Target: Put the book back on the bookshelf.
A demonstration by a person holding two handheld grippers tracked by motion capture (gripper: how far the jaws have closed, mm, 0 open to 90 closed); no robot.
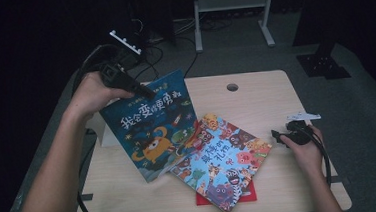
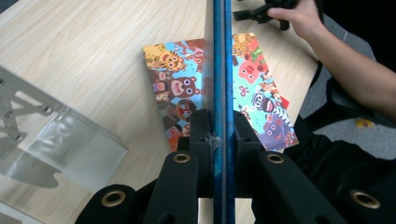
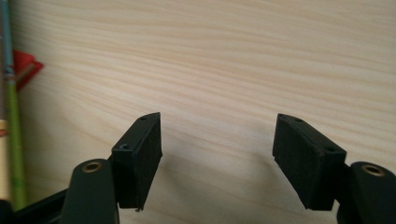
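A dark blue picture book [image 1: 150,128] with an orange monster on its cover stands tilted above the table, lifted by its top edge. My left gripper [image 1: 147,93] is shut on that edge; in the left gripper view the blue book [image 2: 219,70] runs edge-on between the jaws of the left gripper [image 2: 219,126]. A colourful animal book [image 1: 222,158] lies flat at centre, over a red book [image 1: 247,194]. My right gripper [image 1: 276,137] rests open on the wood at the right, nothing between its pads [image 3: 140,158]. The animal book [image 2: 252,88] lies below the lifted one.
A clear plastic and metal book stand [image 2: 56,144] sits on the table's left side, behind the lifted book. The wooden table [image 1: 255,96] has a cable hole [image 1: 232,87] near its far edge. Cables trail off the table at left and back.
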